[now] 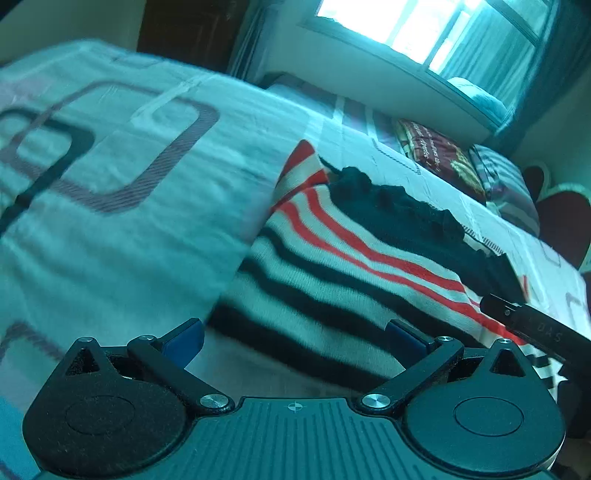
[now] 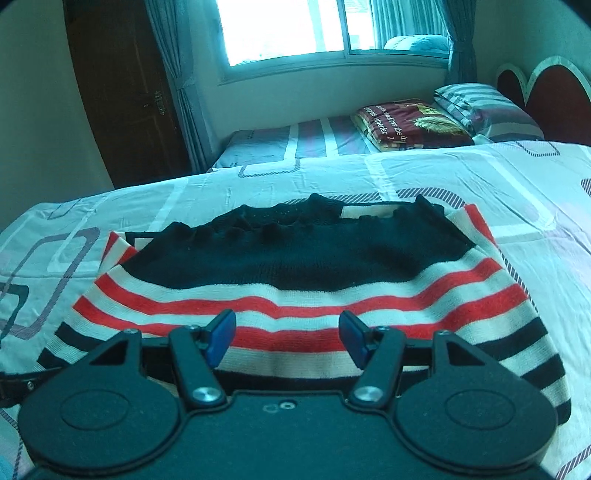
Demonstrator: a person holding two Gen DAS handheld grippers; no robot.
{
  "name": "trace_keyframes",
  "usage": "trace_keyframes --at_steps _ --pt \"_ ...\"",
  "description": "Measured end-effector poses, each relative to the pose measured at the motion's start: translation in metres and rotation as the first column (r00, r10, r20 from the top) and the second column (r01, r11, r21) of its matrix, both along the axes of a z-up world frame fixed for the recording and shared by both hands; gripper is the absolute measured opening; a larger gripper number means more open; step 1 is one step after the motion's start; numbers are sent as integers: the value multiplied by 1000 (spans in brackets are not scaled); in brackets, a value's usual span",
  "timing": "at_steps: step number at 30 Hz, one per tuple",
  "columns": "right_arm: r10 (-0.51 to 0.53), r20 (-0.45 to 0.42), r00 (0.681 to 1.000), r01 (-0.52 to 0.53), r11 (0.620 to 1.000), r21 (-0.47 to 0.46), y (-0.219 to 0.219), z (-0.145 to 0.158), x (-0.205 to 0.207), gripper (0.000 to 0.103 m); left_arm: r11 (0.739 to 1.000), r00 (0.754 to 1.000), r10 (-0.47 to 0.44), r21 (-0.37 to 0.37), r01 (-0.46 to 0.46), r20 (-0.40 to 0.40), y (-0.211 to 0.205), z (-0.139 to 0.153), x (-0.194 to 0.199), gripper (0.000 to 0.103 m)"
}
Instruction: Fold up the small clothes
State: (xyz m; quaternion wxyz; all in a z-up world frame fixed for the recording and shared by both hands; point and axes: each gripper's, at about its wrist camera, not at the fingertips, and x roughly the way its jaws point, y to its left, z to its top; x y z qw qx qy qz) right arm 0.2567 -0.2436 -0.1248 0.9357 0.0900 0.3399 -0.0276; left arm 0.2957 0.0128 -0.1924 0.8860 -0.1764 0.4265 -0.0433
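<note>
A small knitted sweater (image 2: pixel 295 266) lies on the bed, black at its upper part, with red, white and black stripes below. My right gripper (image 2: pixel 288 338) hovers over its near striped edge, open, and its blue pads (image 2: pixel 221 338) hold nothing. In the left wrist view the same sweater (image 1: pixel 351 258) stretches away to the right, blurred. My left gripper (image 1: pixel 295 339) stands open wide at the sweater's near left edge, with nothing pinched between its blue pads (image 1: pixel 184 339). A black part of the right gripper (image 1: pixel 535 328) reaches in from the right, over the striped side.
The pale bed sheet (image 2: pixel 517 206) with rounded-square prints spreads around the sweater. A folded dark red blanket (image 2: pixel 410 123) and a striped pillow (image 2: pixel 480 107) lie at the back by the red headboard (image 2: pixel 554 92). A brown door (image 2: pixel 122 92) and a window (image 2: pixel 288 29) stand behind.
</note>
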Motion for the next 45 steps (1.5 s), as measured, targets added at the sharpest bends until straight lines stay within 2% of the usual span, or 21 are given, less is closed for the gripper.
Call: trace_keyframes --at_steps 3,6,8,10,14,19,22,24,27,29,30,31,32,33,39,42,45 --pt "0 10 1000 0 1000 -10 1 1 0 60 998 999 27 -51 -28 -22 7 -7 -10 103" --pt "-1 -45 999 -1 999 -43 4 -10 8 60 998 999 9 -63 -12 -43 3 -18 -8 103" --pt "12 -75 997 -16 999 -50 6 -20 10 61 994 998 13 -110 -19 -55 2 -25 -3 103" --pt "21 -62 998 -24 998 -63 8 -22 8 61 987 999 29 -159 -35 -41 2 -29 0 103" --pt "25 -64 998 -28 998 -55 6 -22 9 62 979 999 54 -197 -53 0 -2 -34 12 103" --pt "29 -56 998 -33 997 -69 7 -23 7 62 956 990 132 -268 -115 47 0 -40 31 102" --pt "36 -58 998 -41 996 -75 7 -22 8 62 951 984 167 -272 -143 67 -2 -44 39 81" --pt "34 -41 999 -37 996 -77 7 -16 9 62 944 979 197 -280 -173 58 3 -47 44 55" --pt "17 22 1000 -13 991 -136 10 -5 9 61 934 974 223 -296 -201 43 11 -51 47 42" --pt "22 -6 1000 -22 985 -174 13 -12 14 60 943 977 207 -277 -185 53 9 -50 48 36" --pt "37 -67 997 -49 982 -183 15 -25 18 59 945 978 203 -271 -181 57 8 -49 48 33" --pt "59 -86 995 -75 976 -203 18 -37 17 62 946 977 202 -271 -179 62 7 -47 47 32" --pt "79 -54 995 -90 967 -239 20 -40 13 61 948 978 199 -265 -174 70 6 -44 47 29" --pt "74 -51 996 -83 969 -231 19 -40 12 61 953 978 187 -257 -160 87 3 -40 46 28" --pt "45 -55 997 -52 989 -140 6 -30 15 61 976 971 62 -219 -10 231 -16 0 47 28" --pt "7 -18 1000 -7 1000 -28 -12 -20 8 66 970 961 -41 -221 105 274 -42 19 53 28" --pt "-41 16 999 41 999 21 -36 -9 -4 66 951 941 -152 -215 223 304 -80 28 59 28"
